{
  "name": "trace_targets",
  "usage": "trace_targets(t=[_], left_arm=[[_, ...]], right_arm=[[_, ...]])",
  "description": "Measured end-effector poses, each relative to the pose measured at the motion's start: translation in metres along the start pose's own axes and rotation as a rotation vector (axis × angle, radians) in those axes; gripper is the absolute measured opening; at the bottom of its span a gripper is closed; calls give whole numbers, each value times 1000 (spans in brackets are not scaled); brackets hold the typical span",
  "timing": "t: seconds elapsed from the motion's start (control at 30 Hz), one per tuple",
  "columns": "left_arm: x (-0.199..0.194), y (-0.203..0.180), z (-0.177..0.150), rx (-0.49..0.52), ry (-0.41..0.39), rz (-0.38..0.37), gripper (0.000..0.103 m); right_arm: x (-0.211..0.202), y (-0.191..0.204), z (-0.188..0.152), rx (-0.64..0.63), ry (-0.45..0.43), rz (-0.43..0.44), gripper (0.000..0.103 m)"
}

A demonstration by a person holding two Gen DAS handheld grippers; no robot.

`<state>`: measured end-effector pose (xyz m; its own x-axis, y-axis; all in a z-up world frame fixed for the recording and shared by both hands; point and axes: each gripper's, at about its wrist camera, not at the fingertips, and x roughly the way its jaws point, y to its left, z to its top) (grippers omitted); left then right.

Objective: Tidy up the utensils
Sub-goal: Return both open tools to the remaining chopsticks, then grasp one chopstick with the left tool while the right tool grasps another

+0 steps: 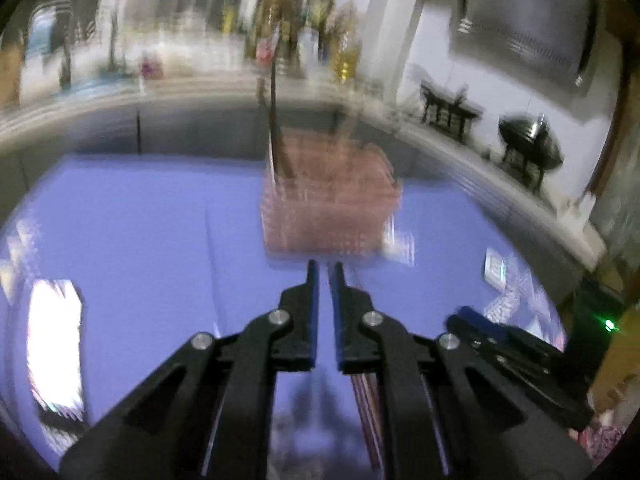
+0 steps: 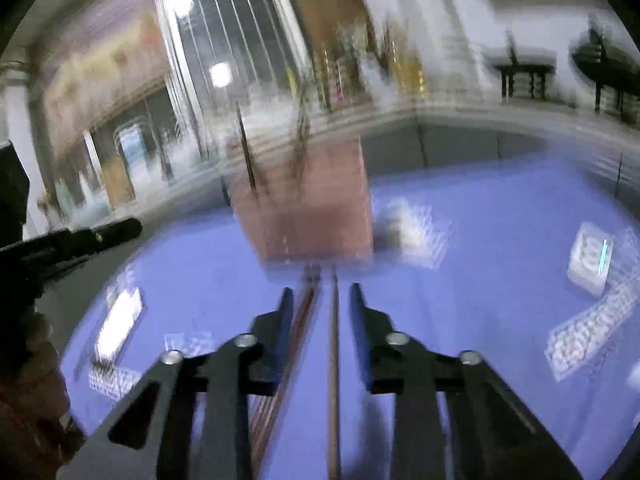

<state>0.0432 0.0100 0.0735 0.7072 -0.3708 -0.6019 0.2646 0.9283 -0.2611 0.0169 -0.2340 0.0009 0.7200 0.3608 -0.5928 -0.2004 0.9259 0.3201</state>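
Note:
Both views are blurred by motion. A pink slotted utensil holder stands on the blue table with dark sticks upright in it; it also shows in the right wrist view. My left gripper is just short of the holder, jaws nearly closed with nothing seen between them. My right gripper is open above the table. Two brown chopsticks lie on the table between and below its fingers, pointing at the holder. The right gripper also shows at the lower right of the left wrist view.
A white bright object lies at the table's left. A white box and clear patterned items lie at the right. A grey ledge borders the table, with dark stands on it.

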Motion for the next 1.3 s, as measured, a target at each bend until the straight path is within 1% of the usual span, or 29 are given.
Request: trace_targets(t=[0.03, 0.07, 0.17, 0.27, 0.37, 0.53, 0.67, 0.73, 0.8, 0.97, 1.0, 1.07, 1.13, 1.2, 1.3], left_arm=[[12, 0, -11, -17, 53, -13, 6], [25, 0, -23, -33, 103, -23, 6], [47, -9, -42, -22, 179, -18, 6], [56, -18, -52, 5, 217, -31, 6], [63, -29, -57, 33, 237, -37, 6], [79, -36, -65, 56, 283, -19, 6], [86, -39, -67, 81, 270, 29, 6], [88, -39, -66, 87, 277, 30, 8], [90, -41, -66, 99, 277, 58, 9], [99, -58, -64, 194, 262, 144, 9], [101, -59, -63, 199, 259, 150, 8], [100, -57, -63, 200, 260, 144, 7], [97, -53, -63, 199, 266, 142, 6], [90, -42, -64, 183, 274, 141, 6], [75, -27, -71, 170, 273, 136, 6]], right_arm=[[7, -2, -8, -5, 49, -11, 19], [11, -2, -12, -13, 73, -17, 19], [18, 6, -20, -53, 110, -19, 19], [20, 15, -19, -96, 115, -25, 19], [22, 15, -26, -110, 127, -33, 19], [23, 15, -25, -130, 115, -41, 19], [26, 16, -25, -160, 104, -56, 19], [26, 17, -25, -164, 99, -59, 19], [26, 16, -25, -163, 96, -62, 19], [27, 20, -25, -180, 94, -68, 19], [27, 20, -25, -184, 95, -67, 19], [27, 15, -24, -169, 101, -68, 7], [25, 7, -21, -134, 110, -63, 7], [21, 1, -21, -133, 122, -77, 7], [14, -3, -25, -140, 143, -75, 7]])
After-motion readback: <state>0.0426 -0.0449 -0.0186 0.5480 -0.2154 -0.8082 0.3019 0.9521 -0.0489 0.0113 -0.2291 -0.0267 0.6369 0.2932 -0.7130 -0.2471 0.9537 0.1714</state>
